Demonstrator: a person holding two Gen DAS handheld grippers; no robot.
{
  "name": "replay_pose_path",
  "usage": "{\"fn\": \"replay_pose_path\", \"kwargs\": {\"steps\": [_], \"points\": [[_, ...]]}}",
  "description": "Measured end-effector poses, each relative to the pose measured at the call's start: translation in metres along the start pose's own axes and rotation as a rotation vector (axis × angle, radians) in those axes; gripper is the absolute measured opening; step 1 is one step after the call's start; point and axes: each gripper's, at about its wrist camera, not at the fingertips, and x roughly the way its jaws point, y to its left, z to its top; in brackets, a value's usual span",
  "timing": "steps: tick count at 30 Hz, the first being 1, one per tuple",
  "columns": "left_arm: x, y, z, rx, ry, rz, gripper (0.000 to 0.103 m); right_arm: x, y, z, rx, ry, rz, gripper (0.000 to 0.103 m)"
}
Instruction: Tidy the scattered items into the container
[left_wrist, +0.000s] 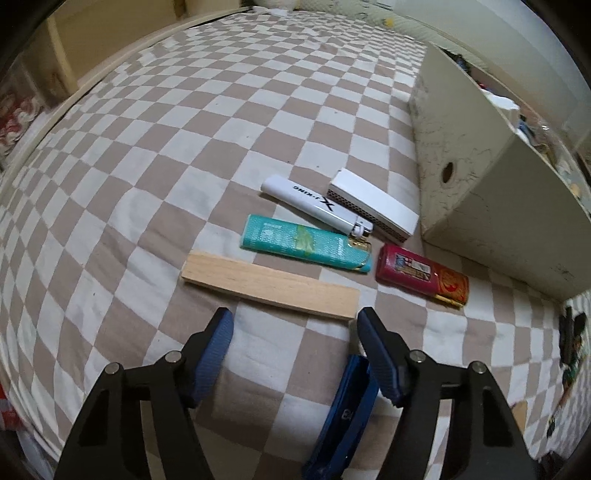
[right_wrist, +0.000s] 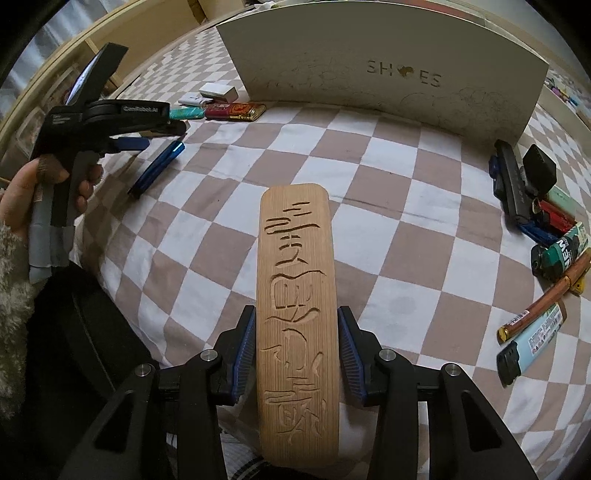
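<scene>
My right gripper (right_wrist: 297, 314) is shut on a carved wooden plank (right_wrist: 295, 258), which sticks out ahead over the checked bedspread (right_wrist: 406, 206). My left gripper (left_wrist: 294, 317) is open, with nothing pressed between its pads; a flat blue item (left_wrist: 343, 413) lies on the bed by its right finger. Ahead of it lie a plain wooden stick (left_wrist: 269, 282), a teal lighter (left_wrist: 306, 243), a white lighter (left_wrist: 314, 205), a white matchbox (left_wrist: 373, 206) and a red lighter (left_wrist: 421, 275). The white shoe box (left_wrist: 480, 192) stands to their right and is lettered on its side (right_wrist: 369, 74).
A person's hand (right_wrist: 22, 192) holds the left gripper (right_wrist: 136, 142) at the left of the right wrist view. At the right lie black items (right_wrist: 517, 177), several lighters (right_wrist: 561, 251) and a copper tube (right_wrist: 543, 299). The bed's edge (left_wrist: 55, 122) curves along the left.
</scene>
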Motion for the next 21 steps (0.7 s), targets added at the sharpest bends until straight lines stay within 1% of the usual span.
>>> {"fn": "replay_pose_path", "kwargs": {"steps": [1,2,5,9,13,15,19,21], "points": [[-0.003,0.003,-0.002,0.009,0.0,-0.012,0.091,0.0,0.001,0.0,-0.001,0.0,-0.001,0.044],[-0.004,0.004,-0.001,0.021,0.0,-0.024,0.1,0.0,0.001,0.0,-0.002,0.001,0.0,0.044],[-0.005,0.01,0.006,0.079,0.028,-0.064,0.101,0.007,0.003,0.004,0.001,0.002,0.009,0.044],[-0.005,0.015,0.005,0.145,0.05,-0.013,0.101,0.007,0.001,0.004,0.011,0.003,0.015,0.044],[0.002,0.01,0.0,0.17,0.05,-0.007,0.101,0.002,-0.001,0.0,0.013,0.003,0.014,0.044],[0.004,0.006,-0.002,0.168,0.036,0.013,0.101,0.002,0.0,0.0,0.012,0.003,0.014,0.044],[0.002,0.005,-0.005,0.098,0.034,0.037,0.1,0.001,-0.001,-0.001,0.015,0.003,0.015,0.044],[0.004,0.001,-0.006,0.085,0.033,0.057,0.1,0.001,-0.001,-0.001,0.016,0.002,0.017,0.044]]}}
